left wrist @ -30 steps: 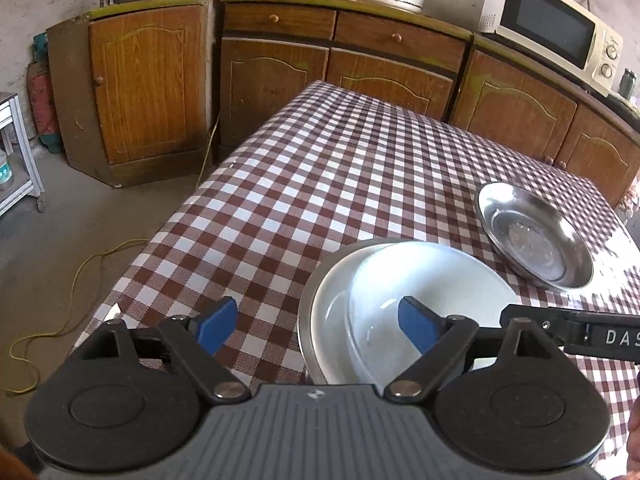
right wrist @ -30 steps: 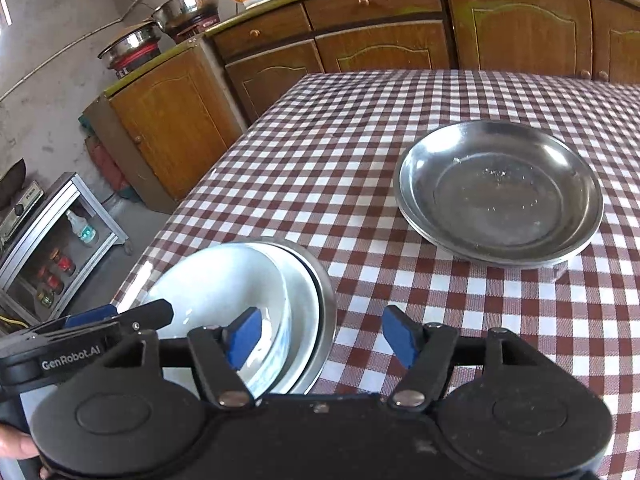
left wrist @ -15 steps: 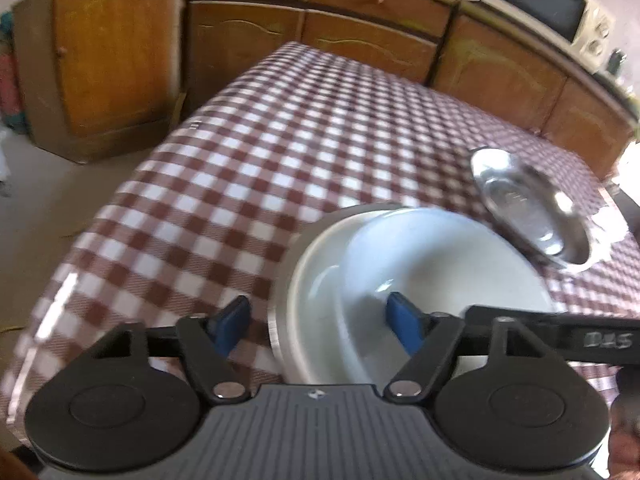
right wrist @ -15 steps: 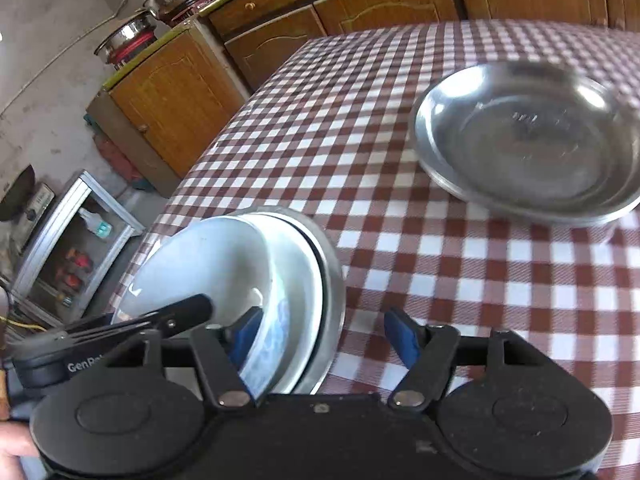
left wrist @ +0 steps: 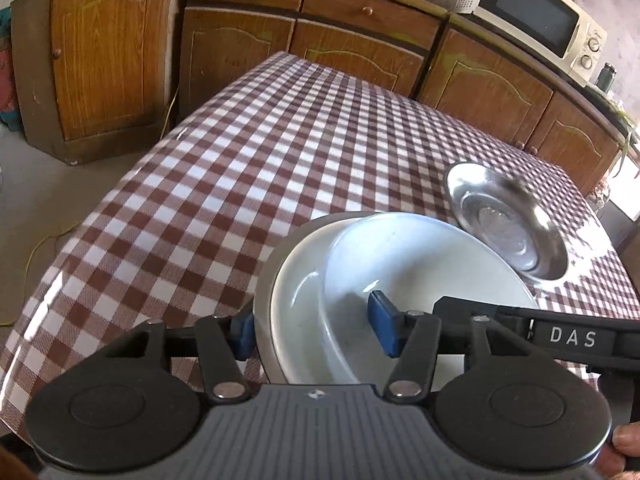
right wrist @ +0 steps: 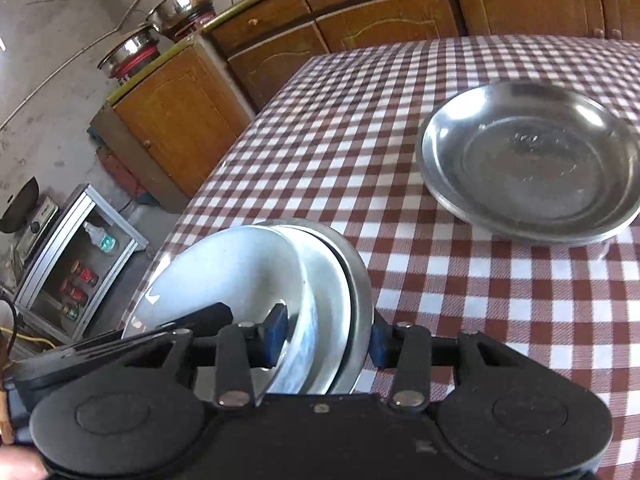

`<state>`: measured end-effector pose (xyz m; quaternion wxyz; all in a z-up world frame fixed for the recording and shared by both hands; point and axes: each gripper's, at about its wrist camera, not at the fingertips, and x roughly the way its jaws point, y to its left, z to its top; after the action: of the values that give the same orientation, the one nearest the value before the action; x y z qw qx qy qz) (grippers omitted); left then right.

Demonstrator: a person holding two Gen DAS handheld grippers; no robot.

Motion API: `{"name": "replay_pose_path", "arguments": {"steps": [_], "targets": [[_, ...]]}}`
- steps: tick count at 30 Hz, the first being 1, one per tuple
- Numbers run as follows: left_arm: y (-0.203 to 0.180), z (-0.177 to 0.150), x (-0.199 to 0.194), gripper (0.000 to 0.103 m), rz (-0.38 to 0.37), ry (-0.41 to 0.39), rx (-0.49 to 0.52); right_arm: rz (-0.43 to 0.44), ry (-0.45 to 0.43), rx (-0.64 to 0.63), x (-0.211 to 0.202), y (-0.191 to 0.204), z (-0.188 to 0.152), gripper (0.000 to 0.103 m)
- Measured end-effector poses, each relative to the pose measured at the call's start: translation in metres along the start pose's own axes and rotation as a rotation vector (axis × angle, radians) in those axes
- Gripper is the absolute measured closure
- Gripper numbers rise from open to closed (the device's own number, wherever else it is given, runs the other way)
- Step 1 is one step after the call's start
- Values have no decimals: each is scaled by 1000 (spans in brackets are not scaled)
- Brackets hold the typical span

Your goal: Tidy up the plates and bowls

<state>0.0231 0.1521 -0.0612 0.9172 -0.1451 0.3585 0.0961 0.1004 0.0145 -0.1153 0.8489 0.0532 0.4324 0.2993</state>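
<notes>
A stack of white bowls in a steel plate point(left wrist: 360, 280) sits at the near edge of the checked table point(left wrist: 248, 168). My left gripper point(left wrist: 316, 332) has its jaws astride the stack's left rim, one pad outside, one inside the bowl. In the right wrist view the same stack point(right wrist: 304, 280) shows, and my right gripper point(right wrist: 326, 338) straddles its right rim, narrowed around the rims. Whether either pair of pads presses the rims I cannot tell. A second steel plate point(left wrist: 508, 220) lies apart to the right, also in the right wrist view point(right wrist: 528, 160).
Wooden cabinets point(left wrist: 304, 36) line the far wall, with a microwave point(left wrist: 536, 16) on top. A metal shelf with bottles point(right wrist: 76, 264) stands on the floor left of the table. A yellow cable point(left wrist: 40, 248) lies on the floor.
Both grippers have moved forward onto the stack and their jaws have narrowed around its opposite rims. The stack looks tilted or lifted slightly. The lone steel plate has not moved.
</notes>
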Motion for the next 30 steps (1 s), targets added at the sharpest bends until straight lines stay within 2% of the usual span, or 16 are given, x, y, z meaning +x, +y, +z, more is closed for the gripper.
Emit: {"name": "replay_pose_path", "arguments": {"steps": [13, 30], "targets": [[-32, 24, -22, 46, -3, -56, 43, 2, -79, -6, -45, 0, 16, 53], [-80, 41, -37, 46, -68, -104, 114, -36, -177, 19, -103, -21, 35, 53]]}}
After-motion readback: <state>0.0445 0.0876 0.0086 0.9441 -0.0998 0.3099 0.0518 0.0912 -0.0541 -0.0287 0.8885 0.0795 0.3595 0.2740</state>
